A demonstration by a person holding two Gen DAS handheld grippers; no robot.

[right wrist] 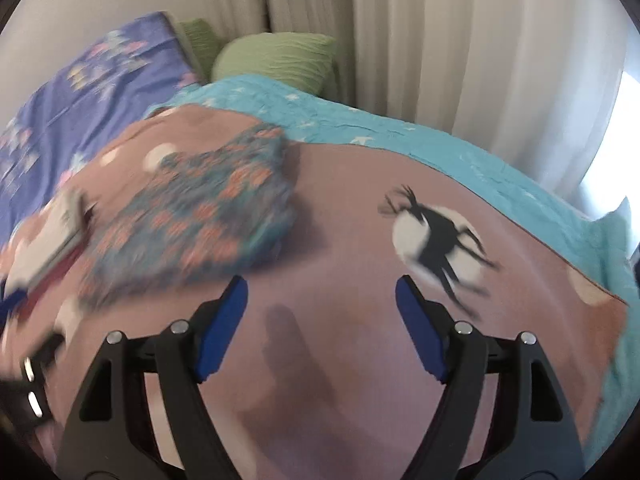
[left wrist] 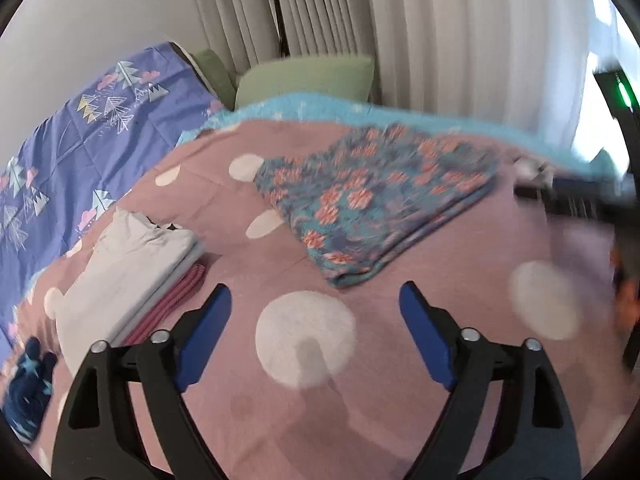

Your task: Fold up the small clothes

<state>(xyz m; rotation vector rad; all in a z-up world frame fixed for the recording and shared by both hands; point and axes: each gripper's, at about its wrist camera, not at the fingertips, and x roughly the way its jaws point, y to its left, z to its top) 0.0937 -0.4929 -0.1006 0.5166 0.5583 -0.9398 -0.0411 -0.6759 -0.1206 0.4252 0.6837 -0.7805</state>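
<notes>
Both your left gripper (left wrist: pixel 316 304) and right gripper (right wrist: pixel 322 298) hang spread apart and empty above the pink dotted bedspread (left wrist: pixel 400 360). The floral blue-and-coral folded garment (left wrist: pixel 372 196) lies ahead, apart from both. Take it by the near edge (both layers), and carry it flat toward the stack of folded white and striped clothes (left wrist: pixel 132 276).

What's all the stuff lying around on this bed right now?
Floral garment: one, blue-green with orange flowers, folded, middle of the bedspread.
Folded stack: one, white pieces over a red-striped one, left of the floral garment.
Dark blue cloth: one, crumpled, near left edge.
Bedspread: one, dusty pink with white dots, under everything.
Blanket: one, turquoise, beyond the bedspread.
Sheet: one, purple with trees, far left.
Pillows: two, green, by the curtains.
Left gripper: open, empty.
Right gripper: open, empty.
</notes>
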